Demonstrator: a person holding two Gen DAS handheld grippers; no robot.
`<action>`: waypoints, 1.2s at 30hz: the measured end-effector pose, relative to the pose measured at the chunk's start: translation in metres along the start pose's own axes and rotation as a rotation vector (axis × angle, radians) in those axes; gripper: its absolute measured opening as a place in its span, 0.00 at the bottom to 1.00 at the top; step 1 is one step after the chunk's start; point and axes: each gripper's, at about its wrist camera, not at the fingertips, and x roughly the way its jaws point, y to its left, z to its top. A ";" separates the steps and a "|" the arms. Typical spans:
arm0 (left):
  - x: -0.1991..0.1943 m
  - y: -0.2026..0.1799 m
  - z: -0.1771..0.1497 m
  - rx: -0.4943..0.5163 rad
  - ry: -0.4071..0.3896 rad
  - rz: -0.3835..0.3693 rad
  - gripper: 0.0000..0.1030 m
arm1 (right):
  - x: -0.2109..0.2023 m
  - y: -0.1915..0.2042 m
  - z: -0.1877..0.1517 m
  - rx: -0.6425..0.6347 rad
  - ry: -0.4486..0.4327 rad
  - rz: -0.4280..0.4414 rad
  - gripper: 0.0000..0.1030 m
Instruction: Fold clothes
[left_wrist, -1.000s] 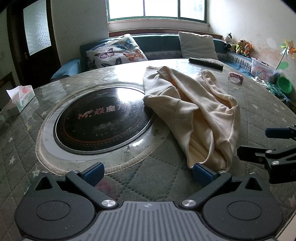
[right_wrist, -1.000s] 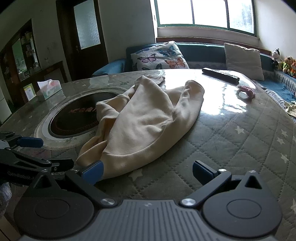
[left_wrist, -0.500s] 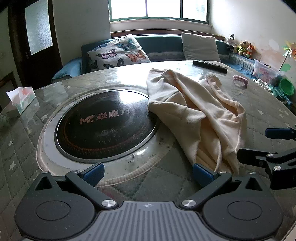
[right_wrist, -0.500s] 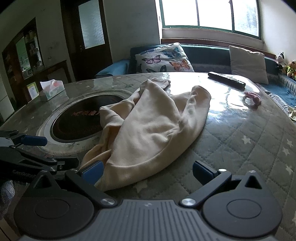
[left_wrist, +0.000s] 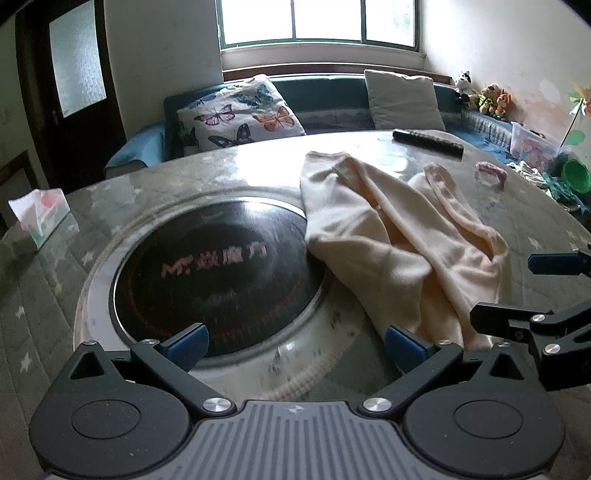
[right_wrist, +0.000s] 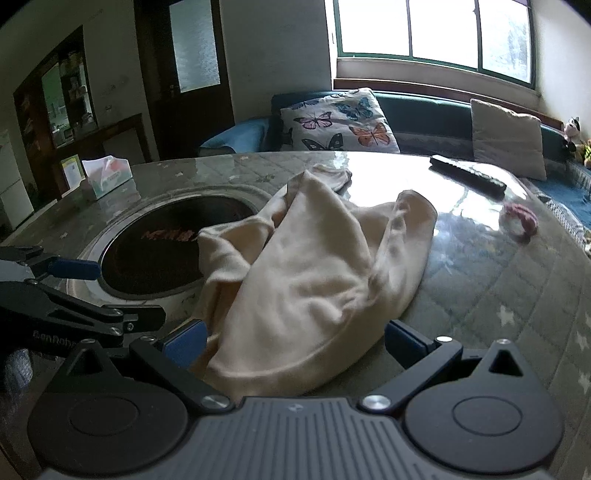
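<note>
Both tools (left_wrist: 295, 341) (right_wrist: 293, 341) advanced, spread wide, toward garment (right_wrist: 314, 280).

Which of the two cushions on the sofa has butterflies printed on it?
The white cushion on the left end of the teal sofa, covered in colourful butterflies; the plain grey cushion to its right has no print.

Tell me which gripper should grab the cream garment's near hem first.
Right gripper: its open jaws already straddle the cream garment hem. Left gripper is open over the dark cooktop, garment off to its side.
</note>
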 end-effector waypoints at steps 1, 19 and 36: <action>0.001 0.001 0.003 0.001 -0.004 0.000 1.00 | 0.002 -0.002 0.004 -0.002 -0.003 -0.002 1.00; 0.049 0.028 0.066 -0.076 -0.012 -0.095 0.89 | 0.093 -0.032 0.094 0.010 -0.005 0.020 0.80; 0.105 0.037 0.079 -0.171 0.116 -0.331 0.45 | 0.115 -0.067 0.104 0.076 0.008 0.090 0.04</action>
